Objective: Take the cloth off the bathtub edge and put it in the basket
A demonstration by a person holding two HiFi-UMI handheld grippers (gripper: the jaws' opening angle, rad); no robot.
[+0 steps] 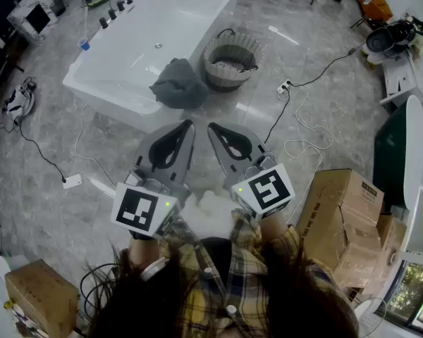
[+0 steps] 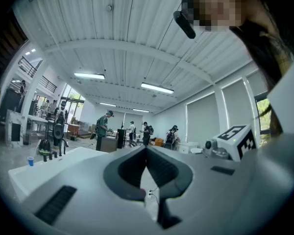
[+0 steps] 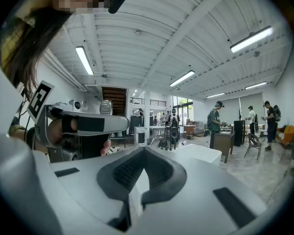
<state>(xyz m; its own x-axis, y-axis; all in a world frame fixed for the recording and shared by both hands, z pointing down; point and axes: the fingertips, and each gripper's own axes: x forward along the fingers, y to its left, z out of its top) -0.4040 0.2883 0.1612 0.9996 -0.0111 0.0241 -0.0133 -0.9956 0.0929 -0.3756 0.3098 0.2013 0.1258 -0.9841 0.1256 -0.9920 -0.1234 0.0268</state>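
Observation:
A dark grey cloth (image 1: 178,83) hangs bunched over the near edge of the white bathtub (image 1: 113,65). Right of it on the floor stands the round woven basket (image 1: 231,62). My left gripper (image 1: 189,124) and right gripper (image 1: 211,127) are held side by side, short of the tub, both shut and holding nothing. Their tips point toward the cloth but stay clear of it. In the left gripper view the shut left gripper (image 2: 146,149) points across the room, with the bathtub (image 2: 44,168) at lower left. The right gripper (image 3: 144,150) is shut too, the bathtub (image 3: 198,153) just beyond it.
Cardboard boxes (image 1: 342,217) stand at my right and another box (image 1: 39,287) at my lower left. Cables (image 1: 296,118) and a power strip (image 1: 283,86) lie on the marble floor. Taps (image 1: 116,9) line the tub's far left rim. Several people (image 2: 104,129) stand farther off in the room.

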